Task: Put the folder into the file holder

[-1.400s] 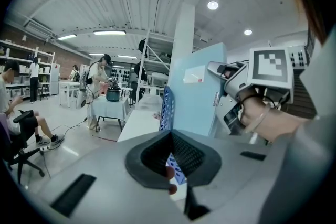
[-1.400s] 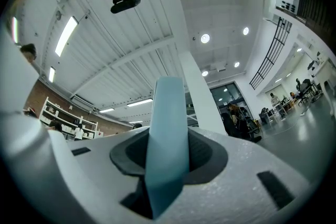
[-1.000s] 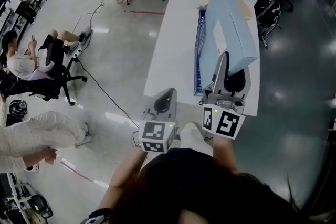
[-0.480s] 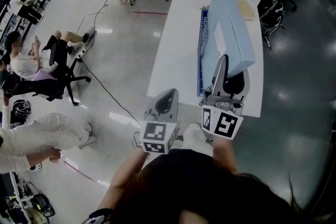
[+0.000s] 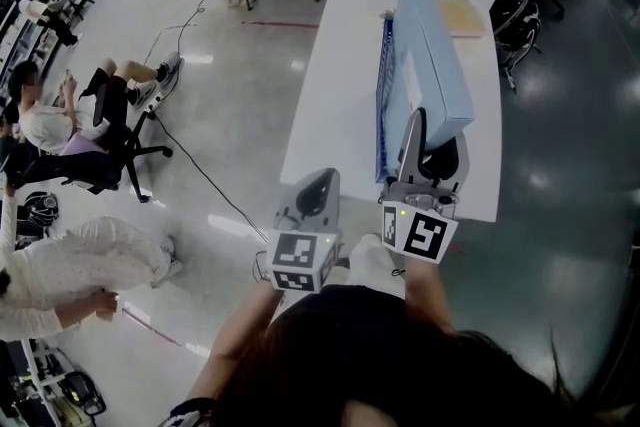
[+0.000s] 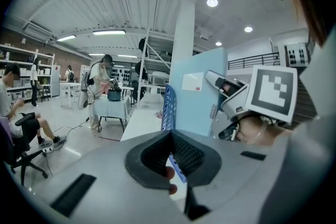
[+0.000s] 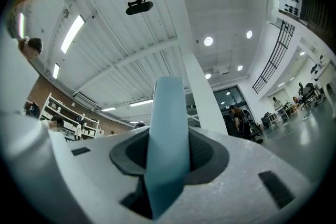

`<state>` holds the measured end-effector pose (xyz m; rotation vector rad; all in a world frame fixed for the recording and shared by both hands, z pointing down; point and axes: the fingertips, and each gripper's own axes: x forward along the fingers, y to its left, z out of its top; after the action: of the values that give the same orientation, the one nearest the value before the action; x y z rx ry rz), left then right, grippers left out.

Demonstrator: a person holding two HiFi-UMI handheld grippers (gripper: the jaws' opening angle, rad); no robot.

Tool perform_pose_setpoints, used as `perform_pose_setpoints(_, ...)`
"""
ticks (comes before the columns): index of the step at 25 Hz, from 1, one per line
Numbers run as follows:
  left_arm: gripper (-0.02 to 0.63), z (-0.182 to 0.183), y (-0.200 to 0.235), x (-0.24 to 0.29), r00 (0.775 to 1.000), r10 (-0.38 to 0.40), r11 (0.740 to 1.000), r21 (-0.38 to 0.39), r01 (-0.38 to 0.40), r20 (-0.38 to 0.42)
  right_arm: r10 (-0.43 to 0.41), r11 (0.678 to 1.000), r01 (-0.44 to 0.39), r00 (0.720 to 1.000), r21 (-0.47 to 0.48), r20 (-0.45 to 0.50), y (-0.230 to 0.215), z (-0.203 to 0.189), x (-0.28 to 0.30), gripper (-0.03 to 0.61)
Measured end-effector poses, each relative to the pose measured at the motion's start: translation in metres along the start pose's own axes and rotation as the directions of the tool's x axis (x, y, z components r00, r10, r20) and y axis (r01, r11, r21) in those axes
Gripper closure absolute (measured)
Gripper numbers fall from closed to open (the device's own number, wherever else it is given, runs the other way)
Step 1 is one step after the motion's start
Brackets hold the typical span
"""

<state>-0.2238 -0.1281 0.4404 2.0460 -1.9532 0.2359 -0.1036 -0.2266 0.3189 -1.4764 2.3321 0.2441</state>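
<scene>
Folder point(image 5: 436, 55) edged nearer file holder point(image 5: 383, 95), clamped in right tool point(image 5: 421, 123); left tool point(image 5: 318, 185) closed.

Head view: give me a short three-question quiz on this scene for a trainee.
1. True or false: the left gripper holds nothing.
2. The blue file holder stands on: A a sofa, B the white table, C a cart.
3. Fill in: the right gripper is shut on the light blue ____.
Key: 1 true; 2 B; 3 folder.
</scene>
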Motion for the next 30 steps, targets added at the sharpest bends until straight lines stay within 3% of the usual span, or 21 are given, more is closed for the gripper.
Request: perform_pose_setpoints(30,0.608,0.000,-0.011,-0.007,1.000,-0.008,1.000,-0.022,0.008,0.023,0.069,0.997,-0.075,0.981,-0.030,-0.182,0.012,-0.045,-0.014,0.430)
